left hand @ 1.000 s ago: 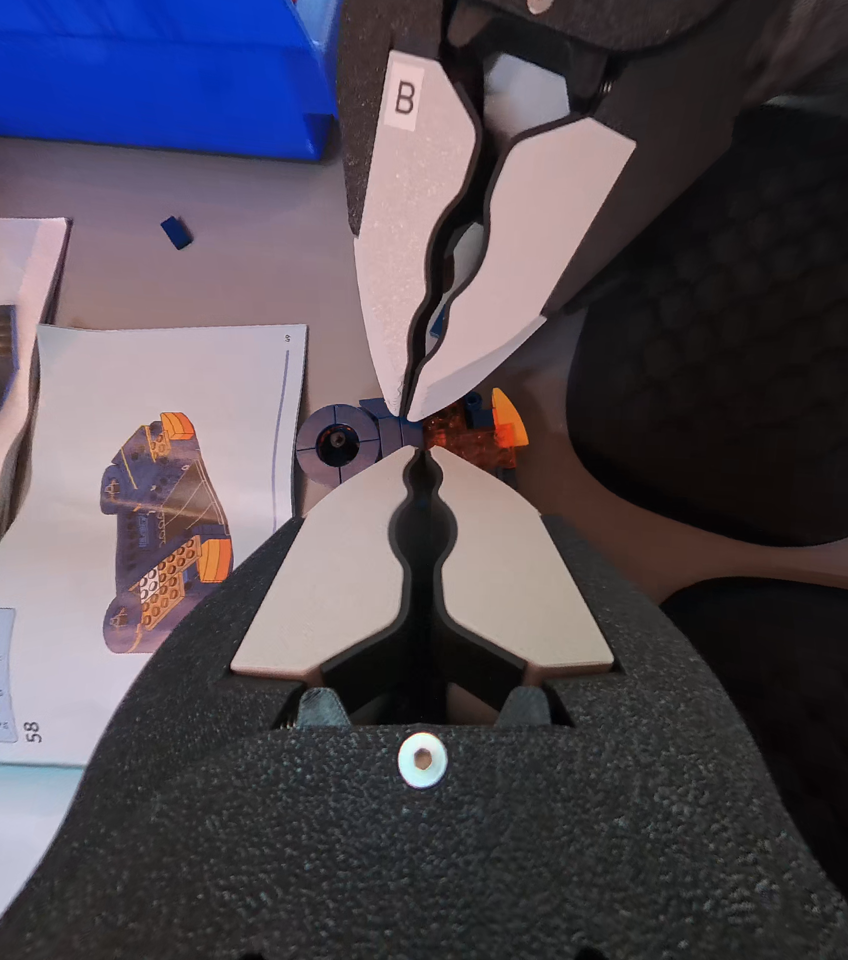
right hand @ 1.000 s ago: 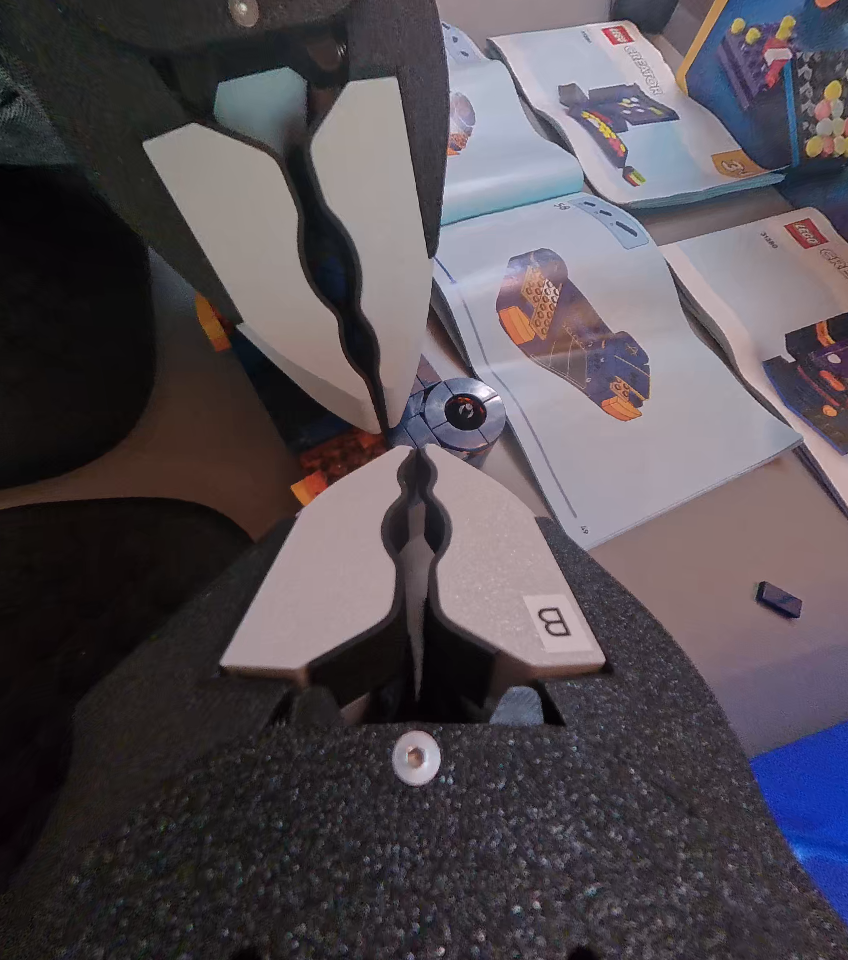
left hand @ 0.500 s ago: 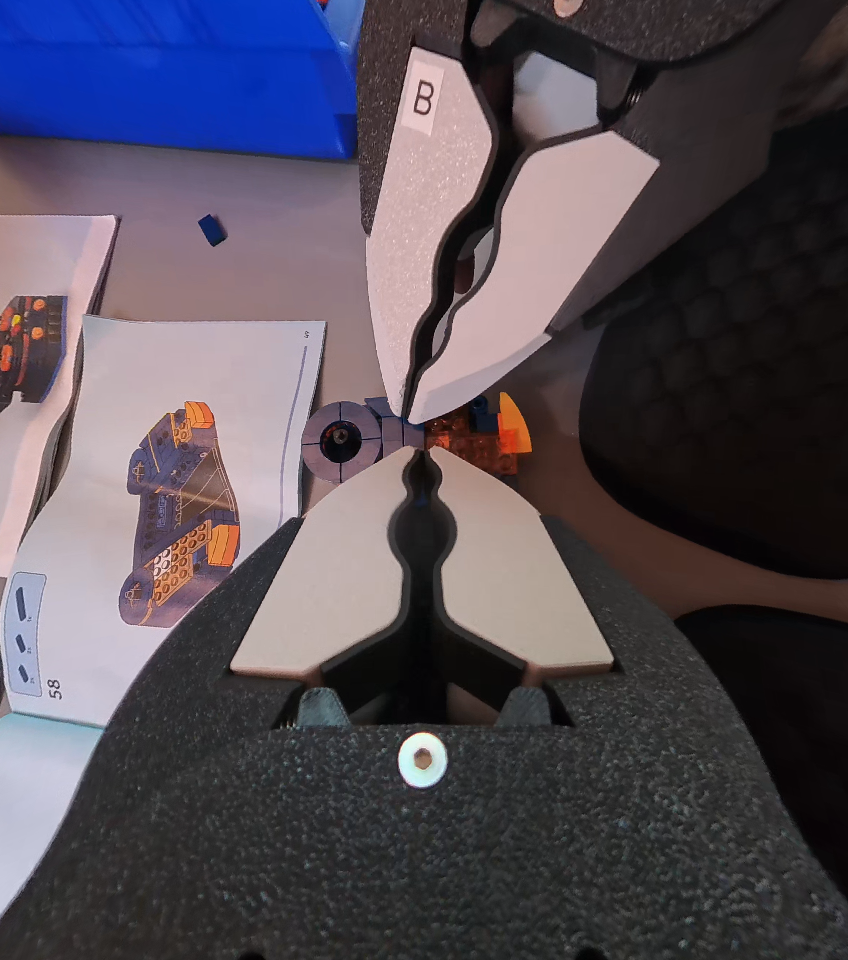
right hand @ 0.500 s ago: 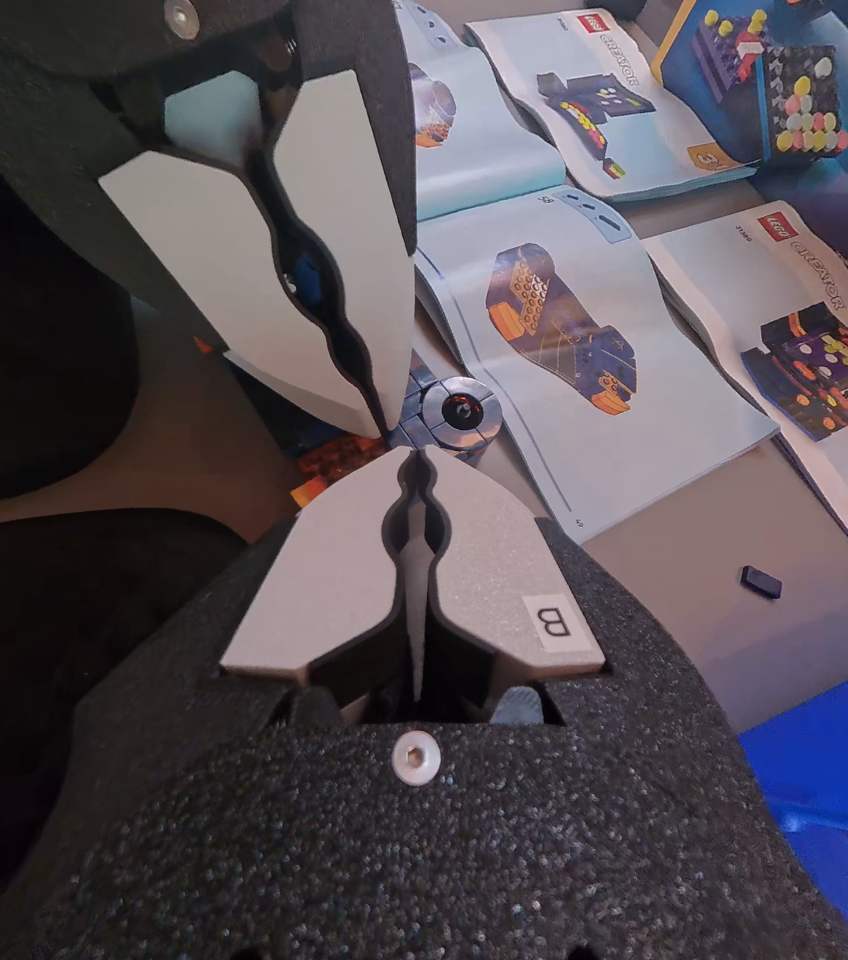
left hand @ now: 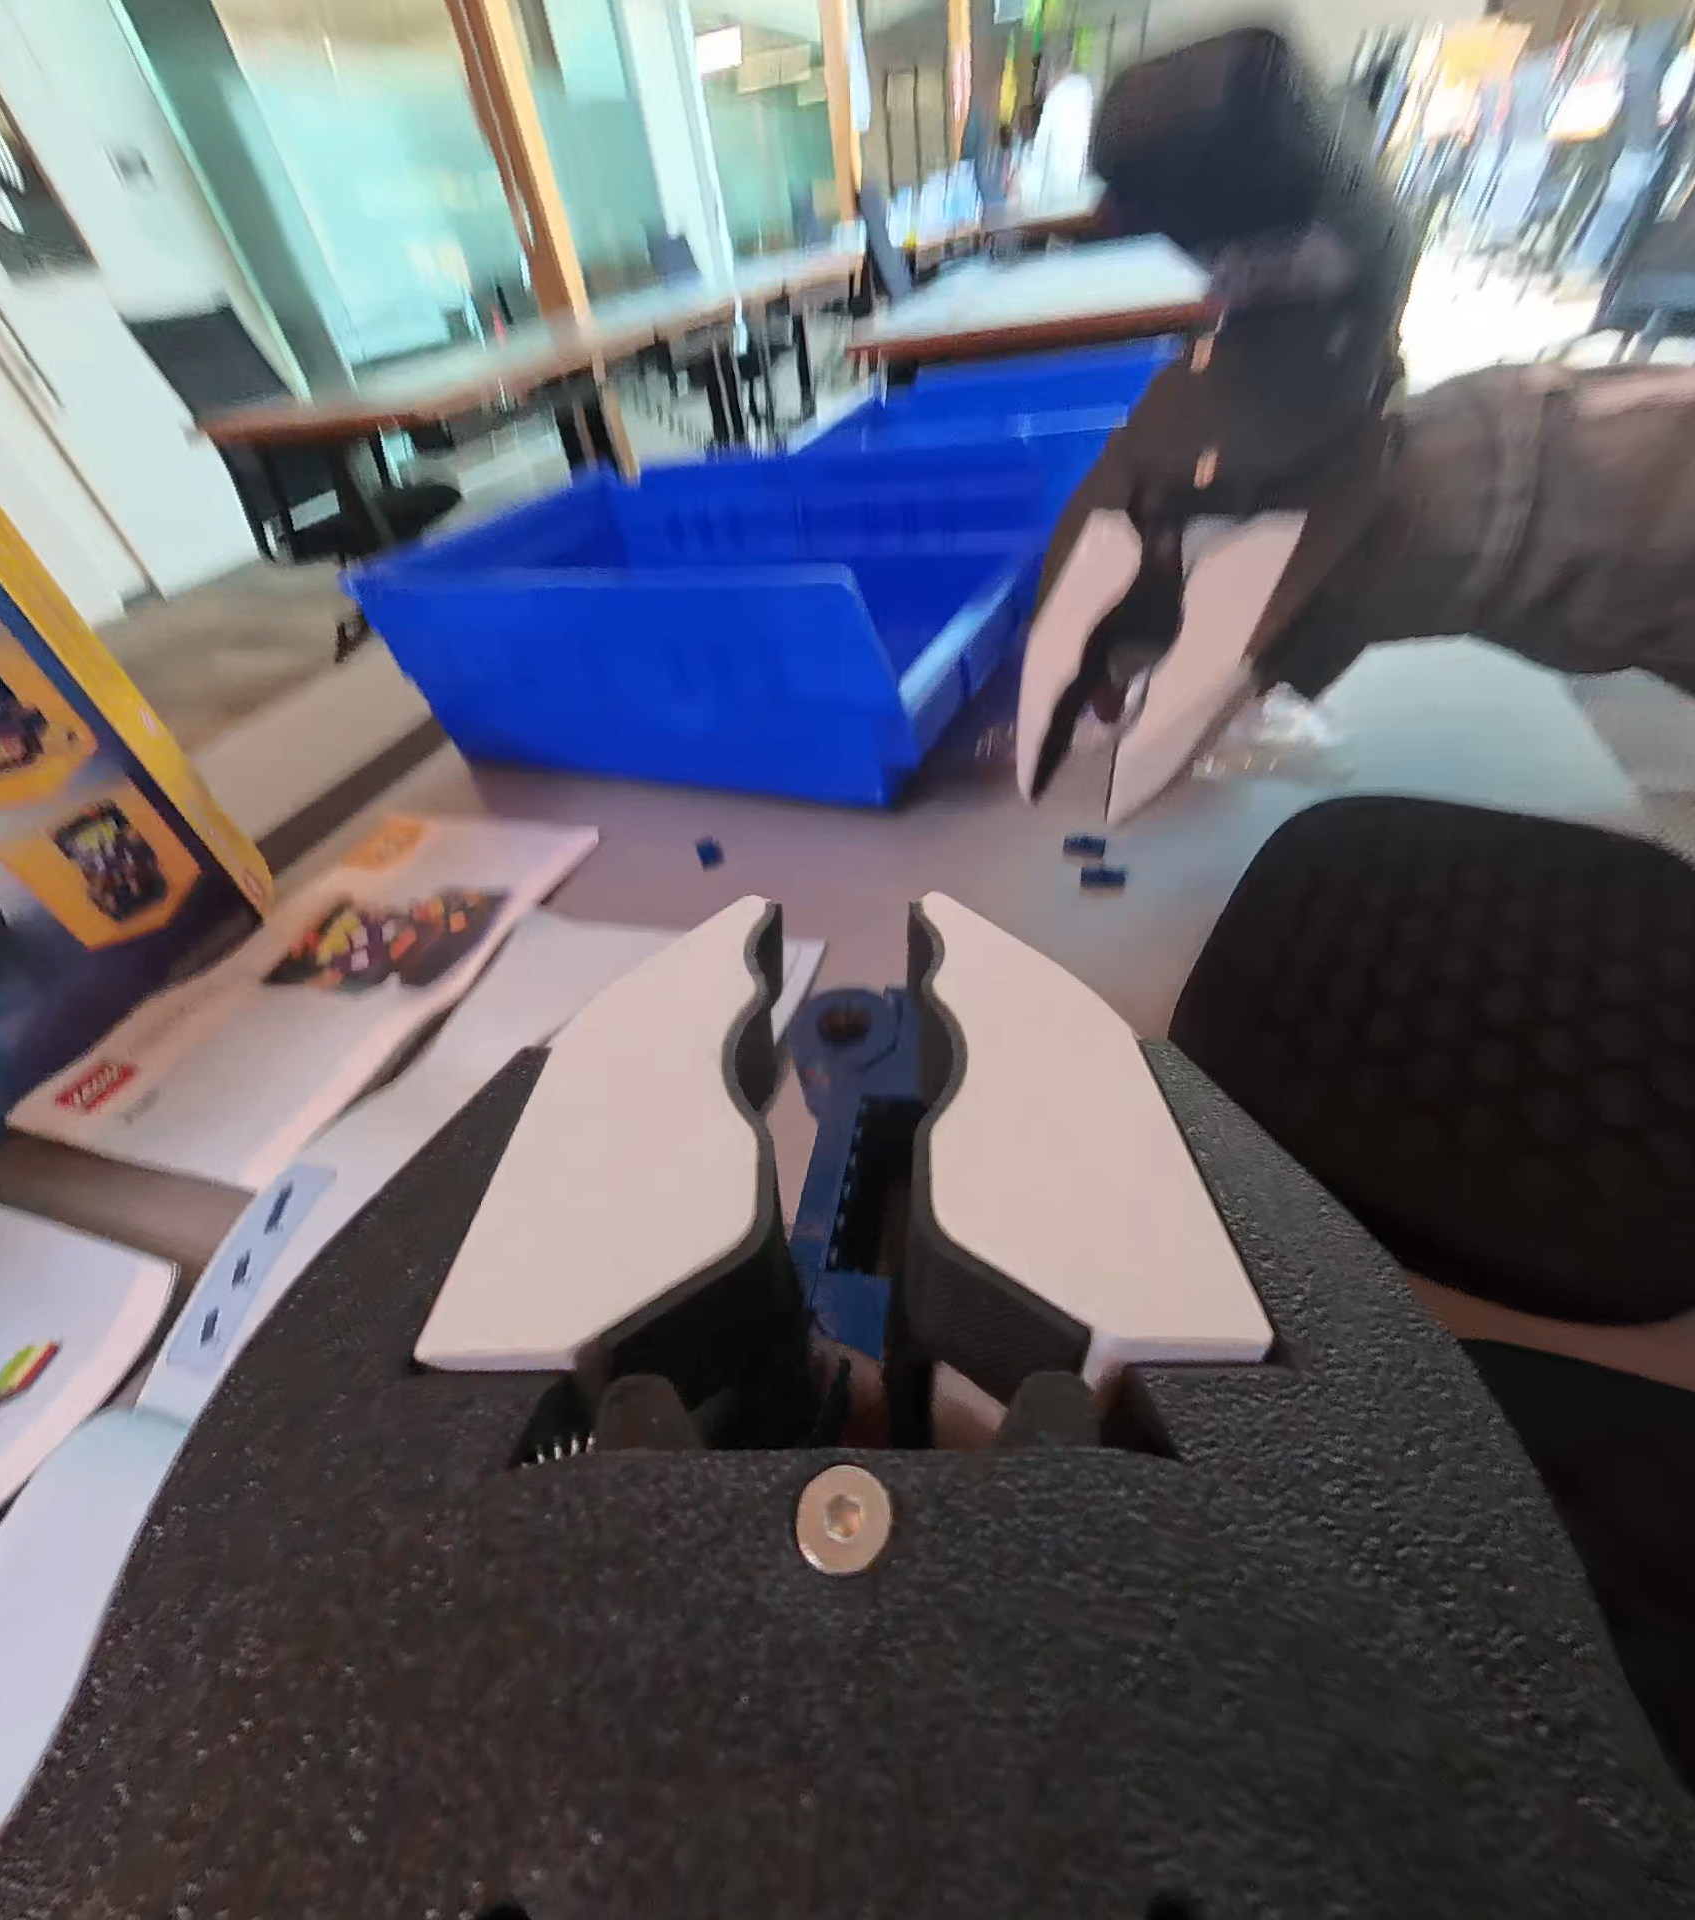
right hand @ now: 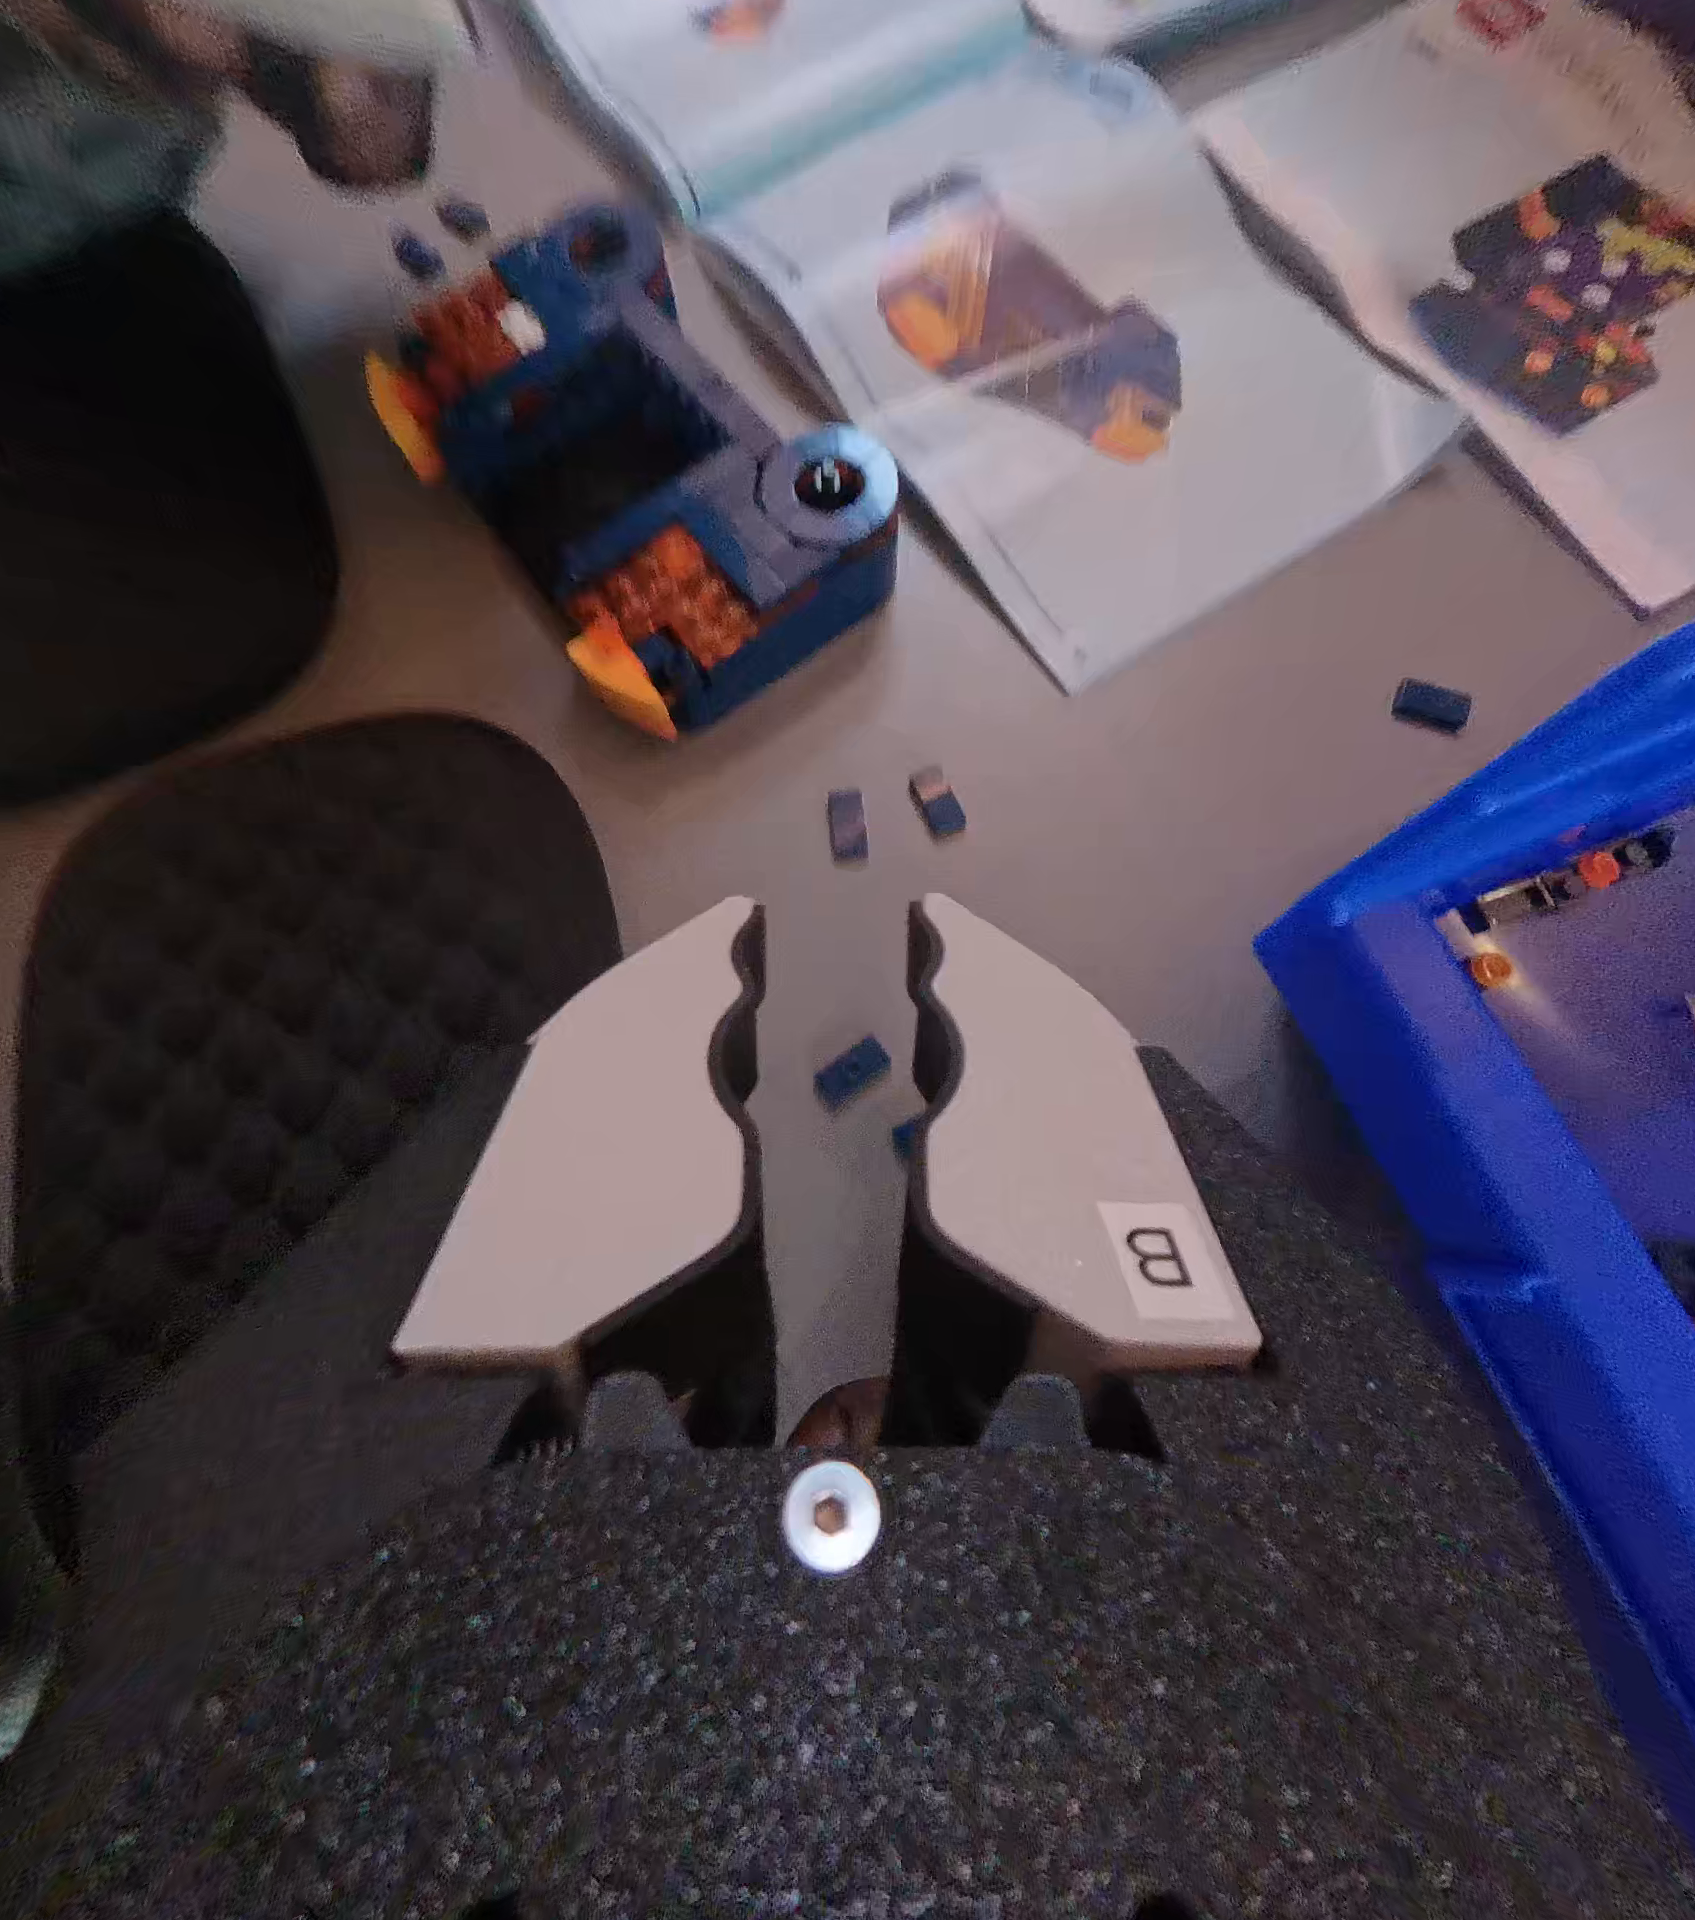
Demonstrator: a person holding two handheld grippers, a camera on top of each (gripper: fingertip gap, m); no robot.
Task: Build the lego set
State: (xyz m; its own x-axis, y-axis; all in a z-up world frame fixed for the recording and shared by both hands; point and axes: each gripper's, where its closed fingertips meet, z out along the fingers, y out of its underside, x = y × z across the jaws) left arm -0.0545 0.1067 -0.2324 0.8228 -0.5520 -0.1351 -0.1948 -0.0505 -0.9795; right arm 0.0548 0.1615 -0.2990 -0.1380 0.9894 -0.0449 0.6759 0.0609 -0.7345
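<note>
Down over the worktop (right hand: 1082, 831) beside the blue bin (right hand: 1445, 1143), hovers with right gripper (right hand: 835, 909) fingers spread and empty above a small blue plate (right hand: 853, 1070) slanted across their gap, nearer it than the likewise open left gripper (left hand: 843, 909) over the lego model (right hand: 635, 468), far left.

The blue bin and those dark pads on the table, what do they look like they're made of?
The blue bin looks like hard moulded plastic: smooth, glossy walls with light glinting on the rim. The dark pads look like soft padding, perhaps fabric-covered foam: matte black with a quilted, dimpled surface. I can't be sure of the filling.
</note>
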